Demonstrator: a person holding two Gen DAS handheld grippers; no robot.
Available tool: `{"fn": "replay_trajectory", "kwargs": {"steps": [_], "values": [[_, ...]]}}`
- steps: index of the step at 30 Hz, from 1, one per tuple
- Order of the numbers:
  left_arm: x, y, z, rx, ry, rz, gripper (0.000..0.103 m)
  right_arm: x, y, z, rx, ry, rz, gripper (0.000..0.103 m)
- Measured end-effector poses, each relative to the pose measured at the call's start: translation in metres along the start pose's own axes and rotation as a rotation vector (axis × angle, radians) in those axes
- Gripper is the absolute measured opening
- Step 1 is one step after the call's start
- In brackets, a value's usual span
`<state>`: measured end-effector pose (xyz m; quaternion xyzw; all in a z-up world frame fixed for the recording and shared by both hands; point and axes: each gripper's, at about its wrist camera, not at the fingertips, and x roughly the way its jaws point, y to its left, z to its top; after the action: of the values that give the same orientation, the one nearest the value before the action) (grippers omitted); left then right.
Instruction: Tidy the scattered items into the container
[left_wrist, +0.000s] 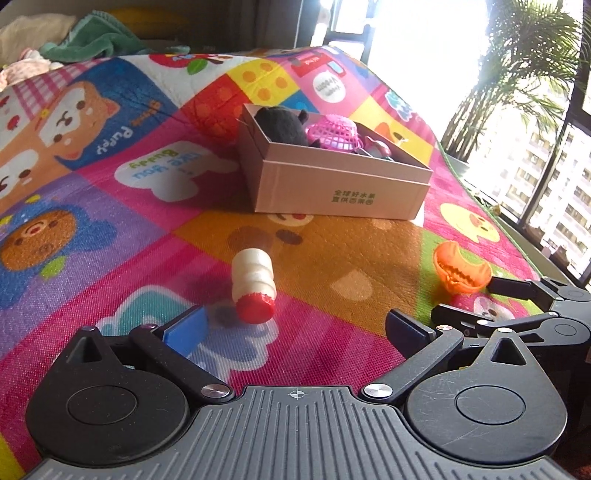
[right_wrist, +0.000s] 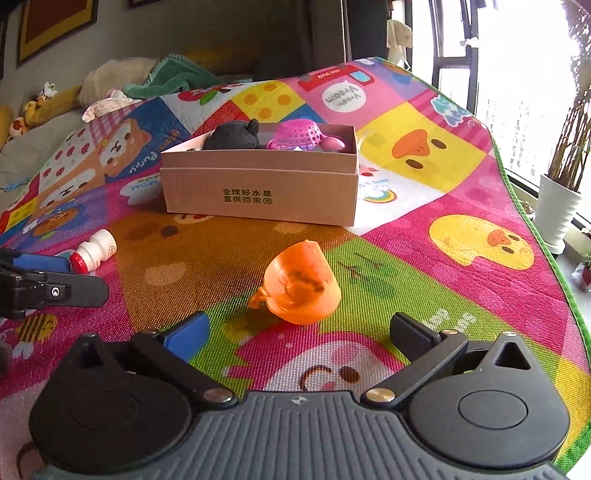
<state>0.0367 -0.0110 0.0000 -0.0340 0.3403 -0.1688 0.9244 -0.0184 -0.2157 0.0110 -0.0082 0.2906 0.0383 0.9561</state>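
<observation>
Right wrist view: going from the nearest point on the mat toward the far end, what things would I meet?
Orange cup lying on its side → cardboard box → black plush toy inside the box → green towel beyond the play mat.

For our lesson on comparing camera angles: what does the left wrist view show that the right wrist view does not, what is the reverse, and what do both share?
Only the left wrist view shows the tall palm plant by the window and apartment buildings outside.

Only the right wrist view shows the white plant pot, framed pictures on the wall and stuffed toys at far left.

Both show the cardboard box holding a black plush and pink basket, the white bottle, the orange cup, the play mat, and both open grippers: left gripper, right gripper.
</observation>
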Motion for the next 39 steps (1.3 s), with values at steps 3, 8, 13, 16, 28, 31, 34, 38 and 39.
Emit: {"fn": "replay_trajectory", "kwargs": {"steps": [3, 8, 13, 16, 28, 31, 34, 38, 39], "values": [[0.005, -0.011, 0.001, 0.078, 0.041, 0.054, 0.103, -0.001, 0.001, -0.001, 0.006, -0.011, -0.002, 0.103], [0.009, -0.022, 0.0, 0.134, 0.077, 0.108, 0.103, -0.002, -0.002, -0.002, 0.022, -0.027, 0.009, 0.103], [0.009, -0.021, 0.003, 0.149, 0.089, 0.097, 0.103, -0.004, -0.005, -0.004, 0.039, -0.043, 0.024, 0.103], [0.014, -0.023, 0.009, 0.214, 0.104, 0.052, 0.103, -0.005, -0.006, -0.005, 0.047, -0.05, 0.032, 0.103], [0.034, -0.04, 0.013, 0.394, 0.115, -0.161, 0.103, -0.002, -0.001, -0.002, 0.016, -0.024, 0.008, 0.103], [0.03, -0.038, 0.012, 0.363, 0.116, -0.122, 0.103, -0.002, -0.001, -0.002, 0.014, -0.019, 0.009, 0.103], [0.028, -0.034, 0.015, 0.33, 0.139, -0.079, 0.103, -0.002, -0.001, -0.002, 0.011, -0.016, 0.008, 0.103], [0.026, -0.01, 0.022, 0.23, 0.135, 0.024, 0.103, -0.002, -0.001, -0.003, 0.011, -0.017, 0.012, 0.103], [0.027, -0.003, 0.023, 0.2, 0.127, 0.067, 0.103, -0.003, -0.001, -0.003, 0.012, -0.017, 0.014, 0.103]]}}
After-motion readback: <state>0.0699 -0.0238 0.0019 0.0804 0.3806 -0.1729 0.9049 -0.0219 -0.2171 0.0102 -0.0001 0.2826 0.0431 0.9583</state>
